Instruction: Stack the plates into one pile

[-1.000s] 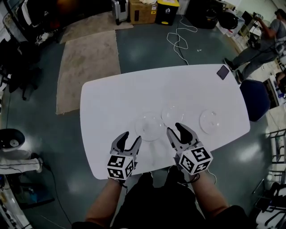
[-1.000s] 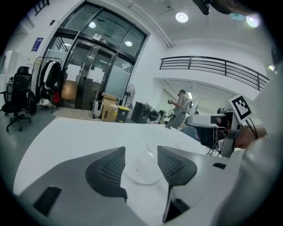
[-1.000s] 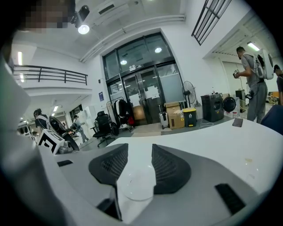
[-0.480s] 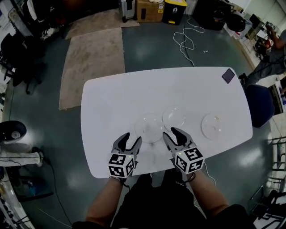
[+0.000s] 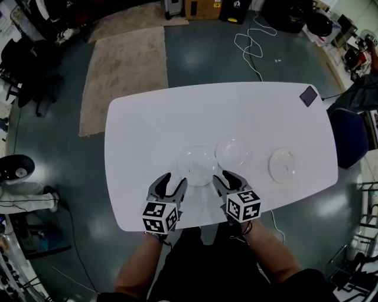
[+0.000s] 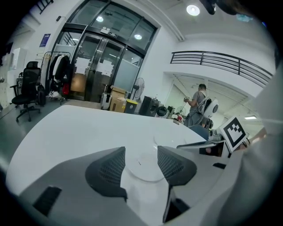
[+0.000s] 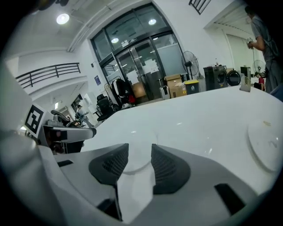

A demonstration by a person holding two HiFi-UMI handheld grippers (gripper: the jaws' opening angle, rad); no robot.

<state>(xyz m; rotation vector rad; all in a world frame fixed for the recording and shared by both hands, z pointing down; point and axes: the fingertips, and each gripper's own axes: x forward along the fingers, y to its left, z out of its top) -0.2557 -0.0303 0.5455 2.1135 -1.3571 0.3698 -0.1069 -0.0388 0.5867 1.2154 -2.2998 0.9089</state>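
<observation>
Bearing black-and-white square markers [image 5: 159, 217], left tongs [image 5: 175, 179], right tongs [image 5: 223, 176], box [image 5: 204, 7] print seemingly illegible

Three clear, round, shallow plates, each lying flat and separate, none stacked.
Left plate [image 5: 198, 165]: just below frame centre, lowest of row.
Middle plate [image 5: 231, 151]: just right of it, slightly higher; rims close, contact unclear.
Right plate [image 5: 284, 165]: well apart, centre right, small speck on surface.

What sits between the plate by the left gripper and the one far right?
In the head view, a third clear plate, right beside the left plate; then bare table up to the right plate.
</observation>
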